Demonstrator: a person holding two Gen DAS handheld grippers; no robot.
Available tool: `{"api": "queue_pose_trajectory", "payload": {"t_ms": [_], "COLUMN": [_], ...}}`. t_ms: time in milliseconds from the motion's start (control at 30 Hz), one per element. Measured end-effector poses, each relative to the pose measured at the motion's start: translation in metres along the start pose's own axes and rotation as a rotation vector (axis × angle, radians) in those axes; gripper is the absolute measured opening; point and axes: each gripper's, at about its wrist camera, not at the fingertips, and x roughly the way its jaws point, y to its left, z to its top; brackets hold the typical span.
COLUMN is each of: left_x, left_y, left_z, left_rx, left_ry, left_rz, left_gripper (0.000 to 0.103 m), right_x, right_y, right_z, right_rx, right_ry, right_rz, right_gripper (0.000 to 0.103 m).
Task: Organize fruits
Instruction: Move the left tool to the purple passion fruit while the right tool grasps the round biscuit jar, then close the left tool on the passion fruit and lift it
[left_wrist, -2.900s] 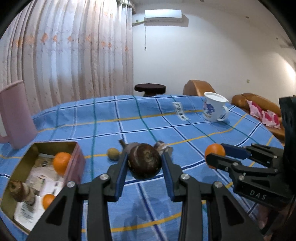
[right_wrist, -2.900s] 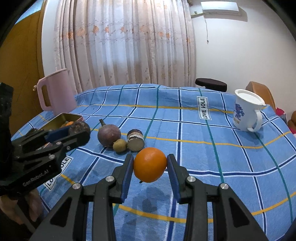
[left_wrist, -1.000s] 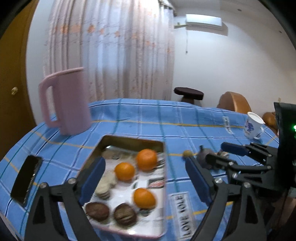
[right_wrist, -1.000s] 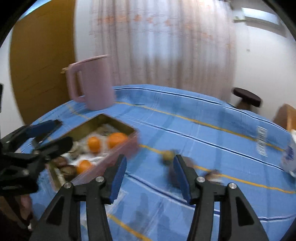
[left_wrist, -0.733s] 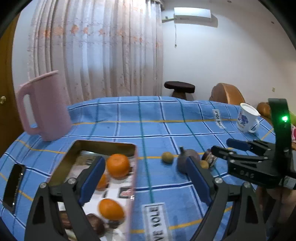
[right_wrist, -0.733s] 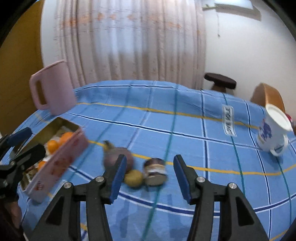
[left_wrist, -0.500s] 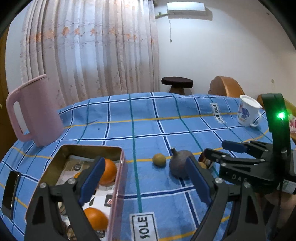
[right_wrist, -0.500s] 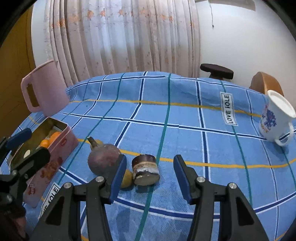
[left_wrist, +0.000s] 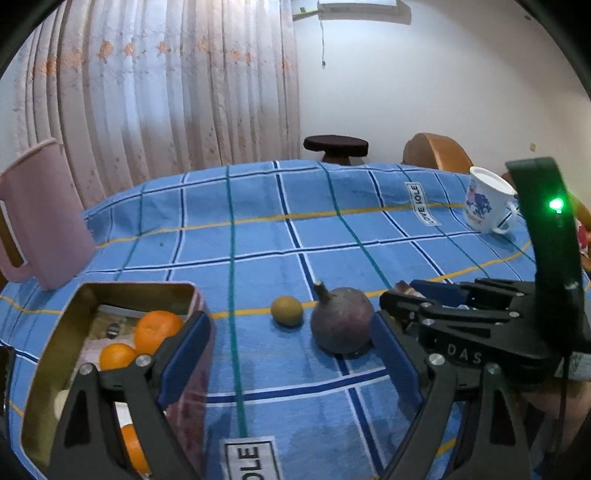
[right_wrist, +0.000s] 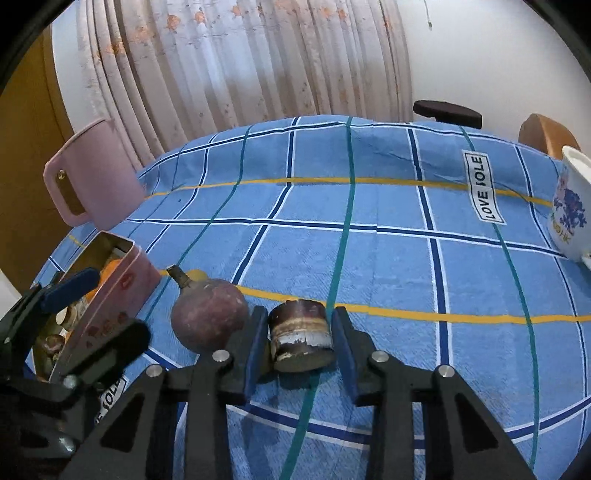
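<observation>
Now right claw has just been closing around the brown cut fruit piece on the desk, pads about touching, to carry it to the tin; left claw gapes empty, nearing the purple fruit.

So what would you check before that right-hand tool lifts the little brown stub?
1. Brown stub between the right gripper fingers: ok; they have just been closing and seem to touch both its sides.
2. Grip firm enough to lift: cannot tell.
3. Purple fruit clear of those fingers: not ok; it sits right against one.
4. Left gripper open and empty: ok.
5. Tin has room beside the oranges: cannot tell; partly hidden.
</observation>
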Motion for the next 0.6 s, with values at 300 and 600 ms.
{"api": "queue_pose_trajectory", "payload": {"t_ms": [300, 600], "left_x": [0.018, 0.045], "left_y": [-0.011, -0.019], "left_z": [0.004, 0.005], "left_rx": [-0.002, -0.012], "left_ry": [0.051, 0.141], "left_rz": [-0.078, -0.166], "left_gripper": [0.085, 0.055], "right_x": [-0.025, -0.02], "right_y": [-0.016, -0.022], "right_z": [-0.007, -0.007], "right_rx": [0.032, 0.051], "right_ry": [-0.086, -0.055], "right_rz": [-0.085, -0.065], "right_gripper": [0.036, 0.037]}}
